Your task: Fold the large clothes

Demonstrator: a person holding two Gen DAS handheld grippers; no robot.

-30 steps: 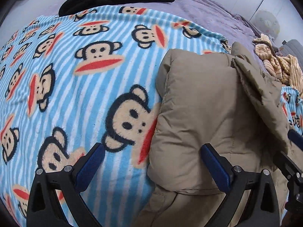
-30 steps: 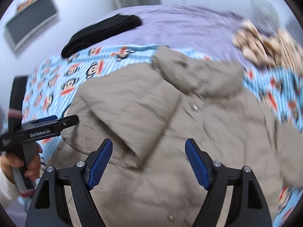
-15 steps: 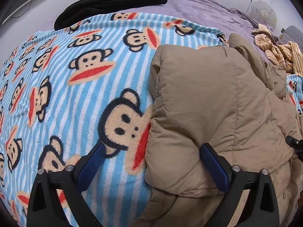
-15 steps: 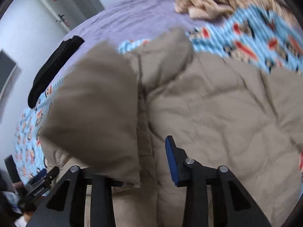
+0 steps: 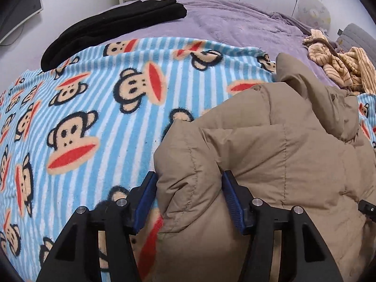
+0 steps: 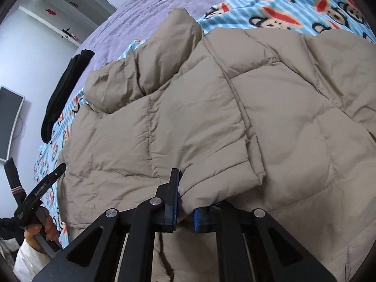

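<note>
Tan puffer jacket (image 6: pixel 235 108) lies spread on the monkey-print blanket (image 5: pixel 94 122). Right gripper (image 6: pixel 184 208): jaws clamped together on a folded sleeve edge of the jacket. Left gripper (image 5: pixel 188 199): jaws have just been closing, blue pads pressing a puffy fold at the jacket's blanket-side edge.

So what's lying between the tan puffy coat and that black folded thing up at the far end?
Only the blue monkey-print blanket separates the tan coat from the black folded garment; nothing rests on that stretch, as the left wrist view shows.
</note>
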